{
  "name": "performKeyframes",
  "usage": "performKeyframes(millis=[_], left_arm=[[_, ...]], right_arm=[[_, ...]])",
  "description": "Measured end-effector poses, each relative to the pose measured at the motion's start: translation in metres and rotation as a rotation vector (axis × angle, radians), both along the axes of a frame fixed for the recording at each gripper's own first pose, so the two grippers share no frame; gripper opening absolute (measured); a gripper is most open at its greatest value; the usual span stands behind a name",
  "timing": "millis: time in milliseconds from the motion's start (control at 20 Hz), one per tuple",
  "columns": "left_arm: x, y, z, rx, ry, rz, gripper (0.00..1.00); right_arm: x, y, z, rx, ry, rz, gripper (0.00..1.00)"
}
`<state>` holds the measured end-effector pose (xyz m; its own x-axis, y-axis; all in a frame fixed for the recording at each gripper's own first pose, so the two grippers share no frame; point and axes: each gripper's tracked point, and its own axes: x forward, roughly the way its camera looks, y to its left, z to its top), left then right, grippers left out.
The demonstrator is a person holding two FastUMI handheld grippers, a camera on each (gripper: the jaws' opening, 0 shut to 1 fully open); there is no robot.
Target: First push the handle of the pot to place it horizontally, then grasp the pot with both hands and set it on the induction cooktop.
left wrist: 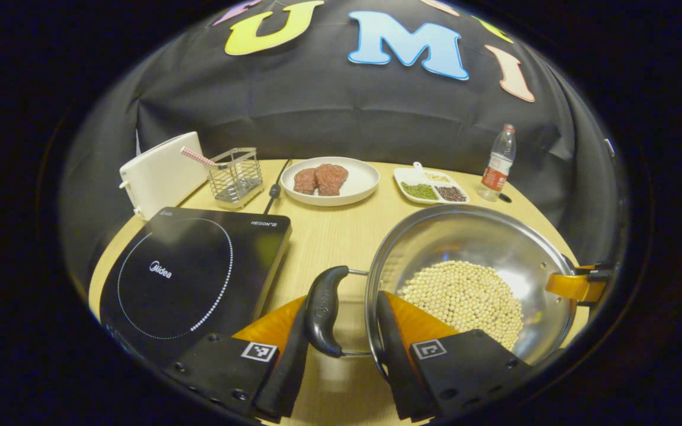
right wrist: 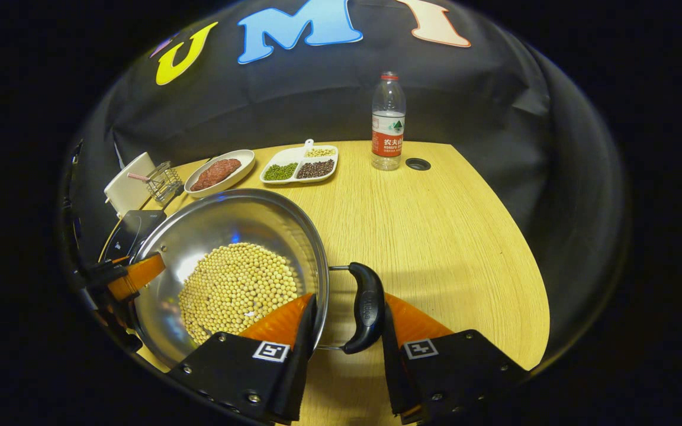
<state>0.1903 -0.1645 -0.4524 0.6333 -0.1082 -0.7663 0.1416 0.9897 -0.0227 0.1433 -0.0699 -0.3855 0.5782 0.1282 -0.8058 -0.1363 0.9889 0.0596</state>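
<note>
The left gripper [left wrist: 341, 355] has its jaws set astride the pot's near black side handle [left wrist: 324, 310], one finger touching the outer face of the handle, the other inside the rim; whether both press cannot be told. The right gripper [right wrist: 344, 349] straddles the opposite handle [right wrist: 364, 307] likewise, its grip equally uncertain. Between them the steel pot [left wrist: 465, 236], its bottom covered with pale beans [left wrist: 465, 299], sits on the wooden worktop [right wrist: 436, 236] just beside the black induction cooktop [left wrist: 193, 272]. Farther back stand a wire basket [left wrist: 235, 176], a plate of raw meat [left wrist: 329, 180], a divided dish of grains [left wrist: 431, 186] and a water bottle [right wrist: 388, 121].
</note>
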Motion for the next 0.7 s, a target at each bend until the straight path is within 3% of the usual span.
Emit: performKeyframes(millis=[400,700], left_arm=[[0.001,0.001,0.007,-0.016,-0.017,0.027,0.67],[-0.013,0.016,0.050,0.016,-0.100,0.050,0.63]], right_arm=[[-0.007,0.001,0.018,-0.003,-0.026,0.038,0.55],[-0.014,0.013,0.039,0.012,-0.056,0.068,0.55]])
